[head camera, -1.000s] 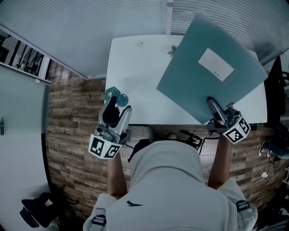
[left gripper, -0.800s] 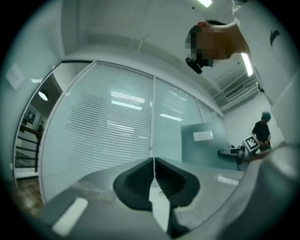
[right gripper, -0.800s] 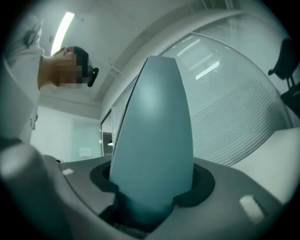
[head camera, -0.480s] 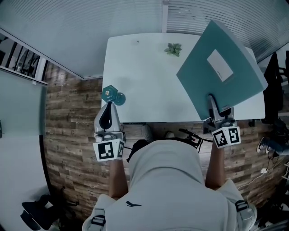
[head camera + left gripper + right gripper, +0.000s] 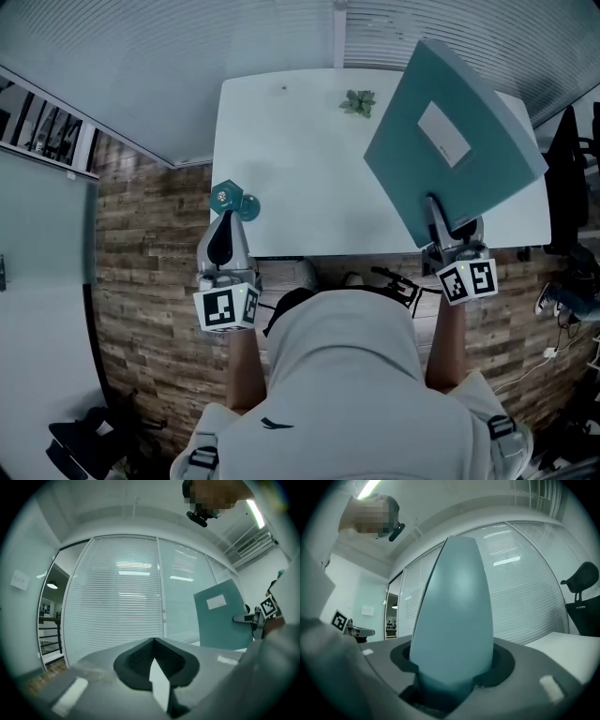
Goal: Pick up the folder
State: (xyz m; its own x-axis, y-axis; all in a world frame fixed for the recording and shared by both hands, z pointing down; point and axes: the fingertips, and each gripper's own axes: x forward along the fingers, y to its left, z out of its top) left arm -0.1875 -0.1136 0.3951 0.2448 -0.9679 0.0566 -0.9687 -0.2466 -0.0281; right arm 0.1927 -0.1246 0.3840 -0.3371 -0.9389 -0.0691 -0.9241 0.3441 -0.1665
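Head view: the right claw (image 5: 450, 223) pinches the folder (image 5: 455, 141) at its near edge, above the table's (image 5: 281, 159) right side, long axis pointing up and away. Left claw (image 5: 225, 220) is pressed together, empty

Left gripper view: folder stands upright, far right

Right gripper view: folder fills the jaws' gap, its lower edge hidden

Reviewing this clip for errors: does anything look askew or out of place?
Only the teal folder: the right gripper grips its near edge, so it stands tilted above the white table instead of lying flat. Nothing looks spilled or damaged.
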